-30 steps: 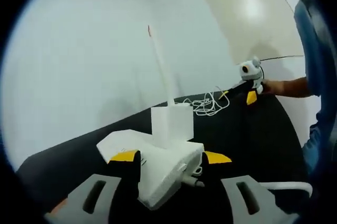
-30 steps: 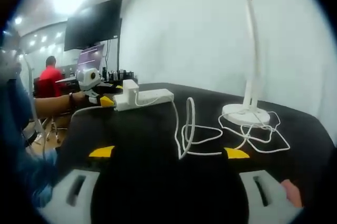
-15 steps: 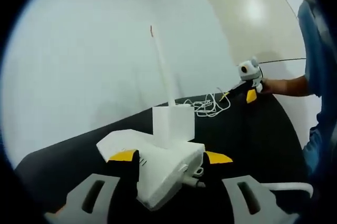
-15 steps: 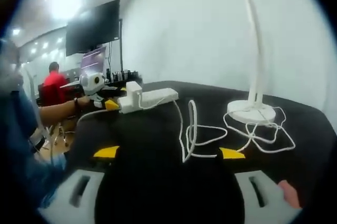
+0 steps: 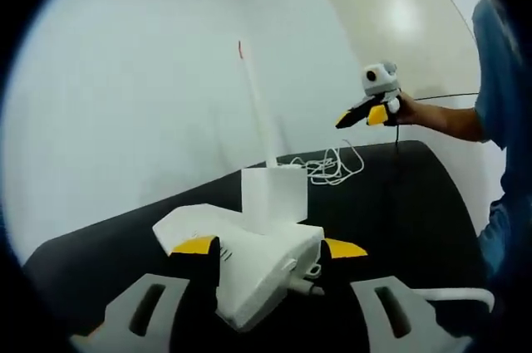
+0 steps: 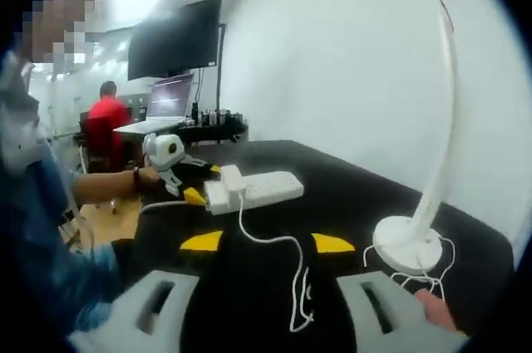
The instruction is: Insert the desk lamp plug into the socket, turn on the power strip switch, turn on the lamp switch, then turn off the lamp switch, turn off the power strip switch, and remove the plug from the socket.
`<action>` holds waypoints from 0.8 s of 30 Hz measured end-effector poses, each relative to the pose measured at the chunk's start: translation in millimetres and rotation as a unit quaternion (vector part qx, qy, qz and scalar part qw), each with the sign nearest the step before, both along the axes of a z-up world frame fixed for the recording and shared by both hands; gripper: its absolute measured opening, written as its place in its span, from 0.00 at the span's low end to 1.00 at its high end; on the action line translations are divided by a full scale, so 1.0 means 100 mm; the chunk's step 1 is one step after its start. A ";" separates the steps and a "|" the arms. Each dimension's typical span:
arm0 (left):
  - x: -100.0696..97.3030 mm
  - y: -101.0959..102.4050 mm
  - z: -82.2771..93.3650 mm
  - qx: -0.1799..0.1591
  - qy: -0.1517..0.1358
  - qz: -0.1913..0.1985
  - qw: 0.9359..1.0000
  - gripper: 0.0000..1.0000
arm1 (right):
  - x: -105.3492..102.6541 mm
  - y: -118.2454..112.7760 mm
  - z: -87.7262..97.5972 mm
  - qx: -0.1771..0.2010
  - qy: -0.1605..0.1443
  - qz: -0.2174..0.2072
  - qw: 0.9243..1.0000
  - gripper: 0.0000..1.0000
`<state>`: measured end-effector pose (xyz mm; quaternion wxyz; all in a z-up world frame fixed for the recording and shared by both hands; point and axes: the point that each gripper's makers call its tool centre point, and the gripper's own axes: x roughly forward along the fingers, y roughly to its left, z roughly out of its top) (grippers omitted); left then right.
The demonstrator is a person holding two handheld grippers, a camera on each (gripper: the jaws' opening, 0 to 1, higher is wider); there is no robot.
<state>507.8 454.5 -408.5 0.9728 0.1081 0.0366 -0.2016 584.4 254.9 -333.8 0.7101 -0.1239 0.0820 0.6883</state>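
Note:
A white power strip (image 5: pixel 258 266) lies on the black table, and my left gripper (image 5: pixel 270 247) is shut on its near end, a yellow-tipped jaw on each side. A white block plug (image 5: pixel 273 193) stands in the strip. Behind it rises the thin white lamp (image 5: pixel 256 108), with coiled cable (image 5: pixel 332 162) at its foot. My right gripper (image 5: pixel 366 112) hangs in the air above the table's far side, held by a hand. In the right gripper view my right gripper (image 6: pixel 266 242) is open over the cable (image 6: pixel 293 274), with the lamp base (image 6: pixel 407 245) to the right and the strip (image 6: pixel 264 187) ahead.
The black table (image 6: pixel 349 195) ends at the white wall (image 6: pixel 349 79). A person in red (image 6: pixel 106 116) sits at a desk with a laptop (image 6: pixel 166 104) beyond, under a dark monitor (image 6: pixel 174 37). A blue sleeve (image 5: pixel 503 79) is at the right.
My right gripper has lifted off the table and swung toward the lamp, so its view has shifted and the lamp base is now close. My left gripper and the strip have stayed put.

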 end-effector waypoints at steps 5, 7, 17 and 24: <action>-0.01 -0.02 0.01 0.000 0.000 0.001 1.000 0.46 | 0.01 0.10 0.03 -0.015 0.005 0.009 1.000 0.37; -0.01 -0.03 0.01 0.000 0.000 0.001 1.000 0.46 | 0.01 0.15 0.02 -0.026 0.004 0.009 1.000 0.37; -0.02 -0.06 0.01 -0.003 -0.001 0.002 1.000 0.46 | -0.14 0.45 -0.16 -0.128 -0.006 0.066 0.990 0.33; -0.03 -0.06 0.00 -0.003 -0.001 0.003 1.000 0.46 | -0.23 0.59 -0.23 -0.186 -0.013 0.095 0.978 0.31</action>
